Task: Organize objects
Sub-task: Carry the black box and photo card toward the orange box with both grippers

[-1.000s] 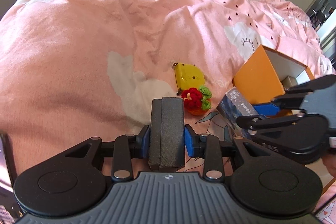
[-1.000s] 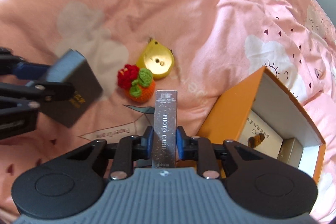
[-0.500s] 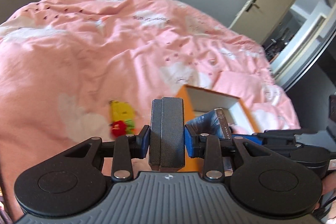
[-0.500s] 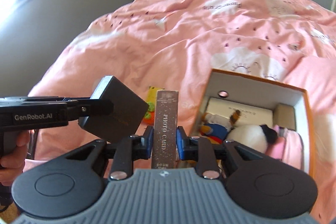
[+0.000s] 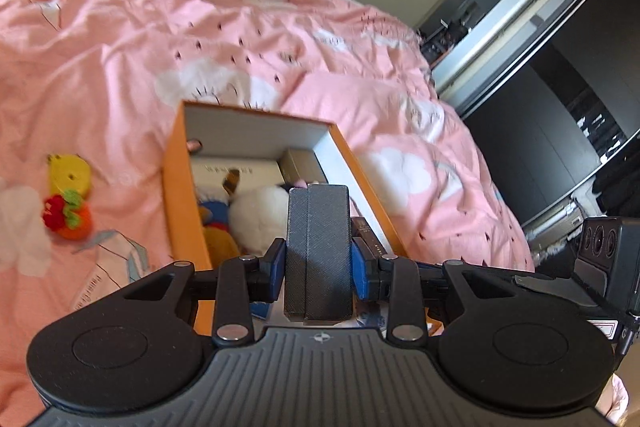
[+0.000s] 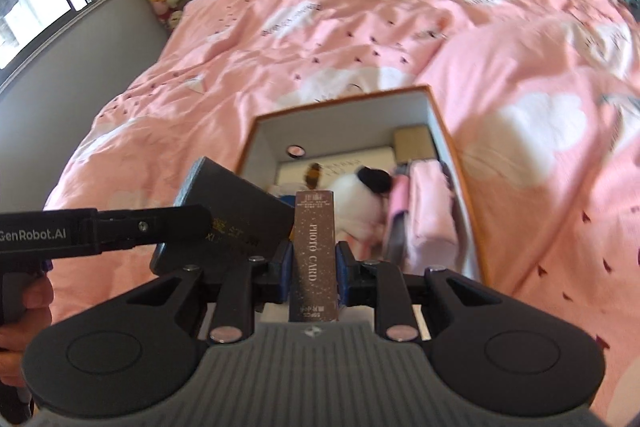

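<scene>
Hovering over the near end of the open orange cardboard box (image 5: pixel 181 183) on the pink printed bedspread (image 5: pixel 120 39), both pairs of tongs loaded; left tongs (image 5: pixel 318 269) narrowed onto a dark grey textured rectangular case (image 5: pixel 318 247), held upright on its edge between the blue pads (image 5: pixel 276 267); right tongs (image 6: pixel 310 275) drawn closer together on a slim brown box lettered PHOTO CARD (image 6: pixel 314 251), its long axis running straight forward along the fingers.

Lying directly ahead of and below both loads, mouth up, long axis pointing away toward the far side of the bed; already crowded with a white plush toy (image 6: pixel 352 195), a white flat carton (image 5: pixel 236 171), a small beige box (image 6: pixel 412 139) in a far corner and folded pink cloth (image 6: pixel 428 223) along the right wall.

Judged nearer the free space: the right tongs, card box already aligned with the length of the box, so a short descent probably enough; grey case seen crossing in front of the near left corner, so likely to collide if both lowered together.

Left on the bedspread beyond the left wall of the box, toward the left edge of the bed: a yellow round tape measure (image 5: pixel 68 173) touching a crocheted orange-and-red fruit (image 5: pixel 66 219); not yet gathered.
</scene>
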A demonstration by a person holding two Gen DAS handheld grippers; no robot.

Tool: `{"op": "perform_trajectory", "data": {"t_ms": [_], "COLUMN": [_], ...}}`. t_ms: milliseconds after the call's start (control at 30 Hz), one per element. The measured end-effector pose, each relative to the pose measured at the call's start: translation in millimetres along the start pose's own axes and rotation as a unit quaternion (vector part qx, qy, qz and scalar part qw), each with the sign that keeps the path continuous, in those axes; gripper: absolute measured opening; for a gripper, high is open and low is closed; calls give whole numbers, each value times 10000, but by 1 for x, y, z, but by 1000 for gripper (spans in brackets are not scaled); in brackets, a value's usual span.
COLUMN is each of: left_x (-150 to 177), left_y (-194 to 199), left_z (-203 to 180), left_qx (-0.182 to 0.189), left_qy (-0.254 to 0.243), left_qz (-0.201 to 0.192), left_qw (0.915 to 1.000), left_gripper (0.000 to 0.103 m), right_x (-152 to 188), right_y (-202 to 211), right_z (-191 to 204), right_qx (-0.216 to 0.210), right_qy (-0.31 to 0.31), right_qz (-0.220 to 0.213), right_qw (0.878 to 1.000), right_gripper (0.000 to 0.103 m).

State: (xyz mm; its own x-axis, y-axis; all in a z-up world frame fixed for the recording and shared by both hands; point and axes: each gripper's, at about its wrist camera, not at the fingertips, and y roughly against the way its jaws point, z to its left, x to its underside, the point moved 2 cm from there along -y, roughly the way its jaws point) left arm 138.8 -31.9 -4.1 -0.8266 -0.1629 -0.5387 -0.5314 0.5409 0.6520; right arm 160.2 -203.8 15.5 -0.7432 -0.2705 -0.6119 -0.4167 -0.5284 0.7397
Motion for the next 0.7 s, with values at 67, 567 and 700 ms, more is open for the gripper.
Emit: {"op": "perform_trajectory", "data": {"t_ms": [67,567,700], "left_x": [4,31,33], "left_y": [-13,-67,-72], "left_z": [-3,-7,-9], "left_qx": [-40,-888,-1121], "left_qy": [-1,-109,-245], "left_qz": [187,1116,1377], "left_qw": [9998,9897,9838], "left_gripper": [38,38,38], "right_x": [4,17,19], "right_y": [-1,-16,-17], "right_z": [-10,-33,-33], "right_qx": [103,82,116], "right_qy": [-88,-398,-416], "right_qz": [-25,85,98], "right_qw": [9999,9991,9990], "right_gripper": [24,24,24]}}
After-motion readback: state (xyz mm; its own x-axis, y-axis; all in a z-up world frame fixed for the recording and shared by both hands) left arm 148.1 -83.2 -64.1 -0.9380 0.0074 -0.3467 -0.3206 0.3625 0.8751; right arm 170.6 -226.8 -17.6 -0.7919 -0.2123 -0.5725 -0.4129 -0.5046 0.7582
